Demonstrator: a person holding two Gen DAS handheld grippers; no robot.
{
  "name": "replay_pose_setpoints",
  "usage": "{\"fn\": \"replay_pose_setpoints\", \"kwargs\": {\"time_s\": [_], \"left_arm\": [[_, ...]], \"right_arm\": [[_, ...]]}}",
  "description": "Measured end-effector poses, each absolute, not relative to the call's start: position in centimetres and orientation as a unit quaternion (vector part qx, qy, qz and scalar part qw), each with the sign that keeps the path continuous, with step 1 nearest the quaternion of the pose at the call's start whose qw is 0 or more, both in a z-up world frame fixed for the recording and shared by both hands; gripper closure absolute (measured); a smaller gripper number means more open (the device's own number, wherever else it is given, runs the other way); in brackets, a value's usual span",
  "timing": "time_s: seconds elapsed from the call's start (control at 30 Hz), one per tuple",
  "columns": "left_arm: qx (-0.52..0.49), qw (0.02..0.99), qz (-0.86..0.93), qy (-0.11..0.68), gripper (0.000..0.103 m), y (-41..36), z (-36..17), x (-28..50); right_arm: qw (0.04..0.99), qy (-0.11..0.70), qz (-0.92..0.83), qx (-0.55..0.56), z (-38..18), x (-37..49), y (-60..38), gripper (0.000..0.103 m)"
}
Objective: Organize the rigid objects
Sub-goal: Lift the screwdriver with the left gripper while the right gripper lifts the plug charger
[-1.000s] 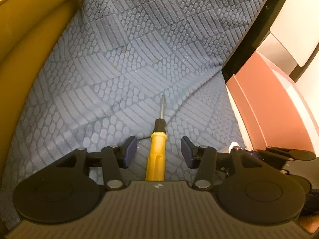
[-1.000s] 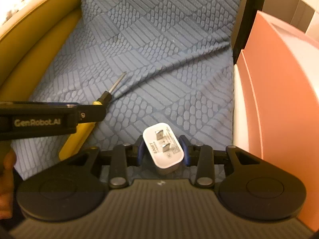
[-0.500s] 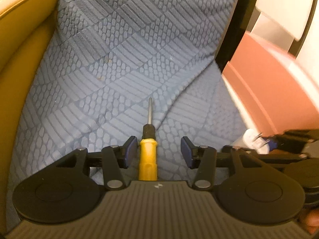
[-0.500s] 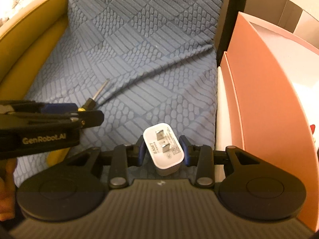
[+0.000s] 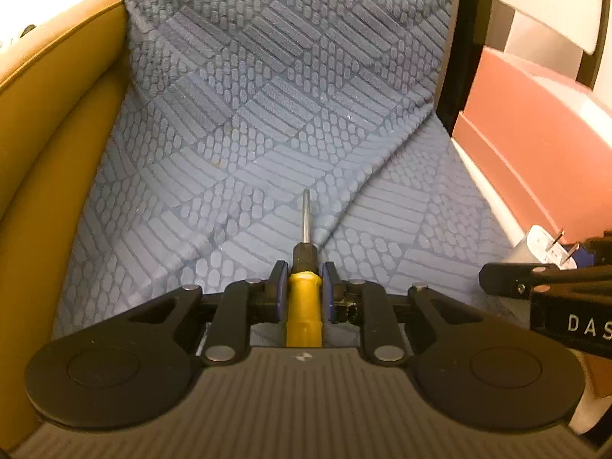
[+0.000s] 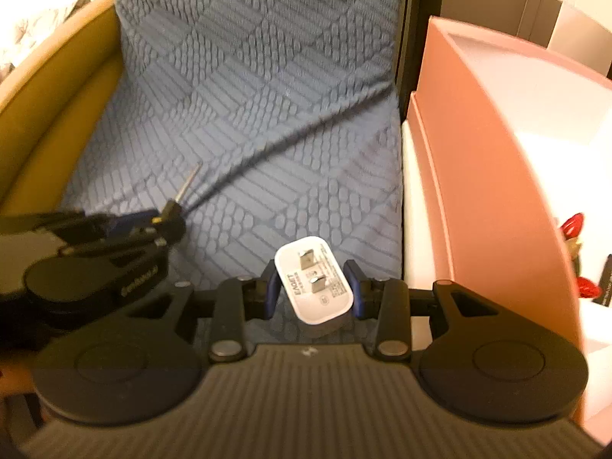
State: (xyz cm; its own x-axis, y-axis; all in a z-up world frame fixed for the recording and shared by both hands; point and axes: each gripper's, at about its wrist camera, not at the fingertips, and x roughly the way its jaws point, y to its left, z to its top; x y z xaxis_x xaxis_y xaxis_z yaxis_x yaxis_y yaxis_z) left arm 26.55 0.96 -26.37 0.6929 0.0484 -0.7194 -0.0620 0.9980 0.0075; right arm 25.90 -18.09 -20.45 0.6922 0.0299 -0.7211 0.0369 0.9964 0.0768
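- The left gripper (image 5: 304, 273) has just closed its jaws; the blue pads now clamp the yellow handle of the screwdriver (image 5: 305, 298), low in the frame's centre.
- Its metal shaft points up the frame over the blue patterned cushion (image 5: 267, 114).
- The right gripper (image 6: 313, 281) grips a white charger plug (image 6: 313, 281) between its pads, prongs facing up, at lower centre.
- A pink box (image 6: 478, 153) stands along the right edge, with red items inside.

Red items (image 6: 572, 225) behind pink box (image 6: 493, 176) wall unidentifiable.
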Motion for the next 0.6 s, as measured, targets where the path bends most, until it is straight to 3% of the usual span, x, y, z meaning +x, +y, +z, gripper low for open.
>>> {"fn": "replay_pose_setpoints", "kwargs": {"time_s": [0.6], "left_arm": [[-0.092, 0.928, 0.013, 0.36, 0.081, 0.5, -20.0, 23.7]], "right_arm": [[0.917, 0.393, -0.003, 0.067, -15.7, 23.2, -18.8, 0.064]]}}
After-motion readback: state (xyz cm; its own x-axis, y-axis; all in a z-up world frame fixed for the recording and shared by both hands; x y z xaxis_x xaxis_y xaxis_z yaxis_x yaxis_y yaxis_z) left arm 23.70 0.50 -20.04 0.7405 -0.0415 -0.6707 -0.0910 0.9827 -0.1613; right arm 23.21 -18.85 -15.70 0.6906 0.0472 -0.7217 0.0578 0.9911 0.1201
